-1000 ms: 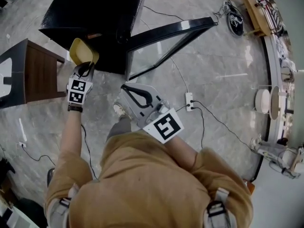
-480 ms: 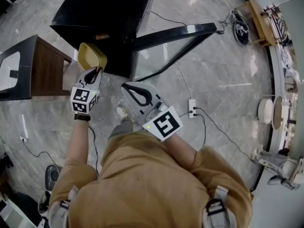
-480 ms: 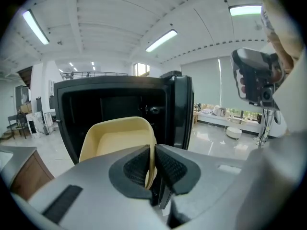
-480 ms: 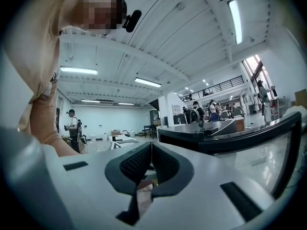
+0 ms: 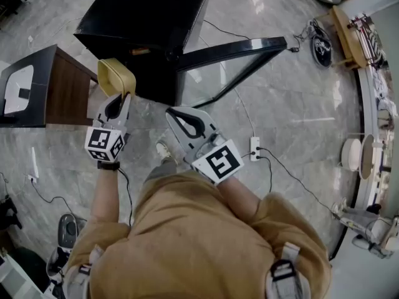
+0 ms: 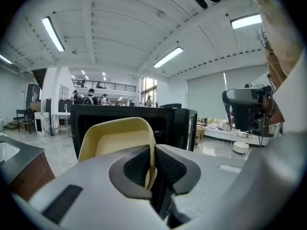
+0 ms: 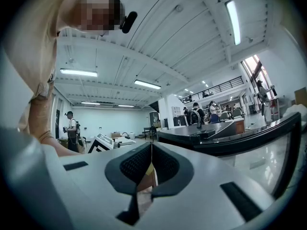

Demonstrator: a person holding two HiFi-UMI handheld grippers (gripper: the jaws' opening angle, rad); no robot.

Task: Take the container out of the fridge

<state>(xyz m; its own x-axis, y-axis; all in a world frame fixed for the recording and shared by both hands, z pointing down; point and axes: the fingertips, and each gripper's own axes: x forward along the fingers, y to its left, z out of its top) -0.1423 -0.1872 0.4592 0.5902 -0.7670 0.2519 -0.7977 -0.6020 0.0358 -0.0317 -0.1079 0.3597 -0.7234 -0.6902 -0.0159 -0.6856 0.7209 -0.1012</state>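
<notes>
One yellow container point(image 5: 115, 76) hangs just outside the fridge point(image 5: 149, 17), left gripper point(image 5: 123, 97) pinching its thin wall; right gripper point(image 5: 182, 122) has jaws together, empty. Best, I'd say: firm pinch, level carry, clear of door point(image 5: 243, 45) & side table point(image 5: 62, 95). Grey marble floor point(image 5: 299, 104) w/ cables point(image 5: 293, 167), strip-lit hall.
</notes>
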